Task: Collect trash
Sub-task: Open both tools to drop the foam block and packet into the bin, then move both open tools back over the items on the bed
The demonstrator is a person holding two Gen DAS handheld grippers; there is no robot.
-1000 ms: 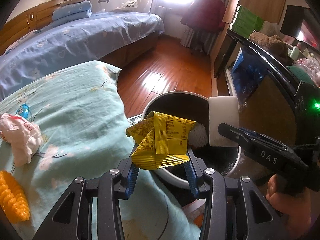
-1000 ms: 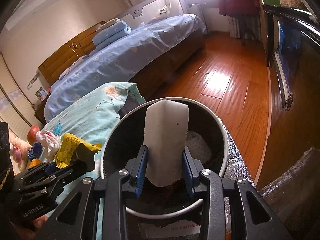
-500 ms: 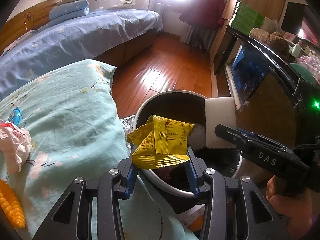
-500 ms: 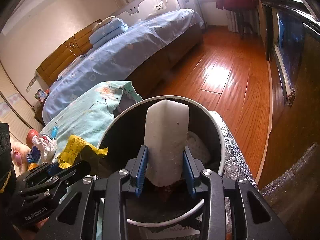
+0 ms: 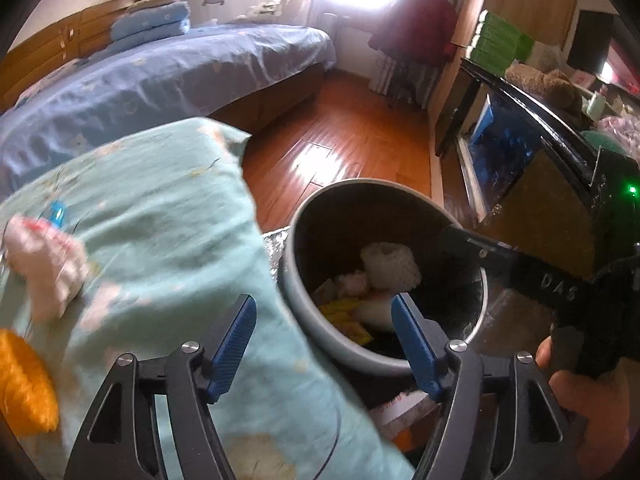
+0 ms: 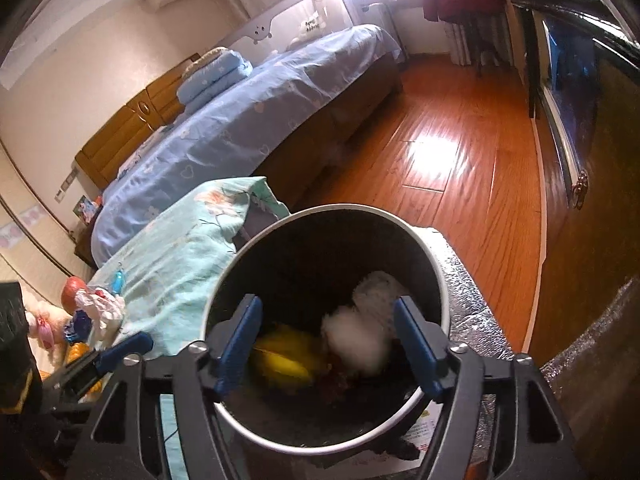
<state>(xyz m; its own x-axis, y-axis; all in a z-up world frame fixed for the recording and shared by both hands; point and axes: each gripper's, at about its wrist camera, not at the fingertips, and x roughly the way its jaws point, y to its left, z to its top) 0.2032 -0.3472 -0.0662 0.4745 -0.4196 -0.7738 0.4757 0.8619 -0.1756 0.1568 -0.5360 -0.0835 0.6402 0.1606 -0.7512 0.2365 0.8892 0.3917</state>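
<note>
Left gripper (image 5: 322, 334) and right gripper (image 6: 328, 340) are hovering over the round grey trash bin (image 6: 434, 276), jaws released; the yellow wrapper (image 6: 286, 354) and white foam block (image 6: 354, 344) are lying inside the bin.

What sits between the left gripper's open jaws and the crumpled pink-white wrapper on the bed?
Only teal floral bedcover. In the left wrist view, nothing else lies between the left gripper and the crumpled wrapper.

Teal floral cloth (image 5: 160, 216) covers surface. On it: crumpled white-pink wrapper (image 5: 48, 264), orange piece (image 5: 22, 384) at near left edge. Bin (image 6: 436, 276) stands beside it on silver mat (image 6: 472, 304), wood floor (image 6: 452, 168) beyond.
</note>
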